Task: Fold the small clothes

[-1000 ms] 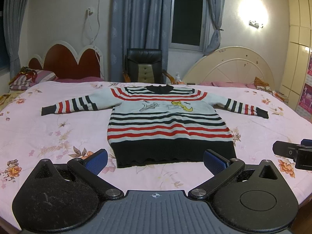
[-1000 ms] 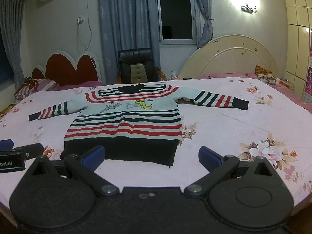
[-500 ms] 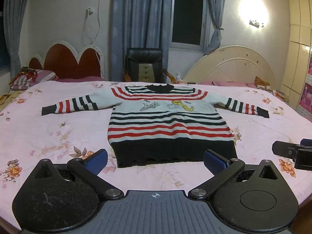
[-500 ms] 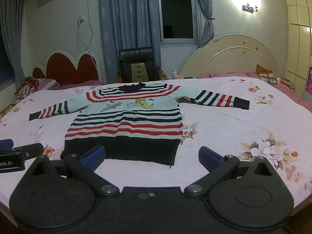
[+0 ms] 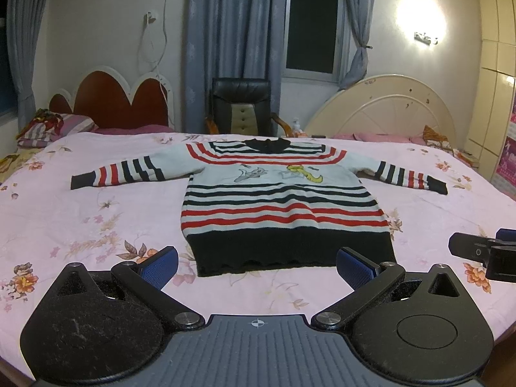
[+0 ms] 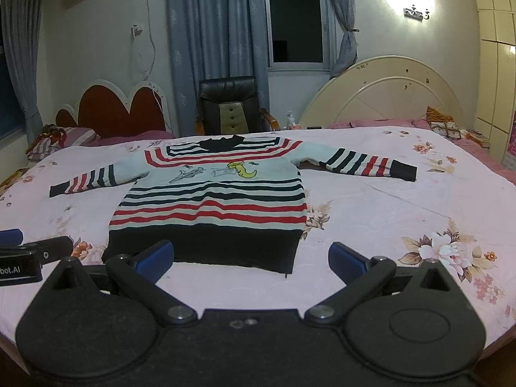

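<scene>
A small striped sweater point(image 5: 280, 203) with red, black and pale bands and a black hem lies flat on the pink floral bedspread point(image 5: 64, 219), sleeves spread out to both sides, collar at the far end. It also shows in the right wrist view point(image 6: 209, 200). My left gripper point(image 5: 258, 266) is open and empty, just in front of the black hem. My right gripper point(image 6: 251, 259) is open and empty, in front of the hem's right half. Each gripper shows at the edge of the other's view, the right one point(image 5: 480, 251) and the left one point(image 6: 29, 254).
A black office chair point(image 5: 240, 106) stands beyond the bed's far edge, between a red headboard point(image 5: 109, 103) and a cream headboard point(image 5: 387, 109). Pillows point(image 5: 54, 127) lie at the far left. A wardrobe point(image 5: 496, 96) stands on the right.
The right gripper has risen and edged slightly forward. The left gripper has hardly moved. The sweater lies as before.
</scene>
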A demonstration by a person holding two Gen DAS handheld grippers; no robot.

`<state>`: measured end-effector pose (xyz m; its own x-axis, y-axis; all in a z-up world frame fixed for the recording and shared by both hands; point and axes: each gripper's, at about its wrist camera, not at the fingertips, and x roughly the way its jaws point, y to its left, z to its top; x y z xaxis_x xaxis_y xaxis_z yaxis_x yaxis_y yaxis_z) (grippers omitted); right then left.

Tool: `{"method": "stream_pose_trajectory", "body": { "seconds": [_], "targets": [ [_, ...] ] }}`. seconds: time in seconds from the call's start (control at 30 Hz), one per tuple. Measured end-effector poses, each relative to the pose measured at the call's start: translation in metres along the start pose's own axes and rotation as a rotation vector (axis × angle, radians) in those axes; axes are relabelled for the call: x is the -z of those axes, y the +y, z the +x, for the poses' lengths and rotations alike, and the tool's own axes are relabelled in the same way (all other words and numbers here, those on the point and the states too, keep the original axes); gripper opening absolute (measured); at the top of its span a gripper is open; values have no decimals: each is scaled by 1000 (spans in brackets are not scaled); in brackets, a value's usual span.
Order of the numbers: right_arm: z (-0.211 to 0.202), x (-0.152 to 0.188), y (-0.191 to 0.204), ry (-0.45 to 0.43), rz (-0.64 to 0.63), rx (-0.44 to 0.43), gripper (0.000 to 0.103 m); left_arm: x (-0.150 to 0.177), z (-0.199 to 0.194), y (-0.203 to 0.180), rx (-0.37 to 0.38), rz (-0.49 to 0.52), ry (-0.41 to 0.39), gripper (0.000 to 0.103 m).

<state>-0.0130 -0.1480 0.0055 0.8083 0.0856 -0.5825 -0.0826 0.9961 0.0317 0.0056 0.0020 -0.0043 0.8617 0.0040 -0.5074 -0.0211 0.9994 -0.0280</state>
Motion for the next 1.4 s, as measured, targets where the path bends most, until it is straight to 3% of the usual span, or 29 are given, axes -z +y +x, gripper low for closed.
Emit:
{"method": "stream_pose_trajectory", "body": {
  "seconds": [1.07, 1.4],
  "targets": [
    [5, 4, 2, 17, 4, -5, 102, 4, 2, 4, -15, -16, 24, 103],
    [15, 3, -25, 40, 60, 57, 102, -8, 30, -11, -15, -15, 29, 103]
  ]
}}
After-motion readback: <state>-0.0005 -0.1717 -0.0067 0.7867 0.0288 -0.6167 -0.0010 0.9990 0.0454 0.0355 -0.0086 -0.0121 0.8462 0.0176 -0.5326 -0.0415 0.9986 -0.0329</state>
